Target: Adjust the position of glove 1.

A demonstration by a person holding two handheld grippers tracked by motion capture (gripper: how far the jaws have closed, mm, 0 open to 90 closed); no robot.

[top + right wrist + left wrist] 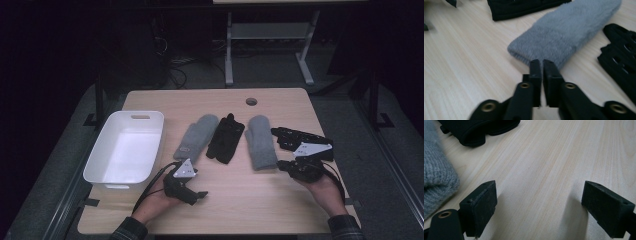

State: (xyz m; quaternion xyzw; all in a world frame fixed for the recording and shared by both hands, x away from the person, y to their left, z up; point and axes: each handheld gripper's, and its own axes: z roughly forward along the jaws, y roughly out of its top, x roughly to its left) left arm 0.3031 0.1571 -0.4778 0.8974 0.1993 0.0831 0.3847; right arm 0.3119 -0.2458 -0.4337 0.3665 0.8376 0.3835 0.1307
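Two grey mittens and two black gloves lie across the middle of the wooden table. The left grey mitten [196, 136] [436, 180] sits beside a black glove [226, 138] [479, 130] [519, 7]. The right grey mitten [261, 141] [571, 32] lies next to the other black glove [295, 136] [621, 57]. My left gripper [199, 196] [540, 192] rests low on bare wood, just in front of the left mitten's cuff, open, with nothing between its jaws. My right gripper [282, 165] [541, 65] is shut on nothing, its tips just short of the right mitten's cuff.
An empty white bin [127, 152] stands at the table's left side. A round hole [251, 101] is cut in the tabletop near the far edge. Bare wood runs along the front between the two hands. A desk frame stands on the floor beyond the table.
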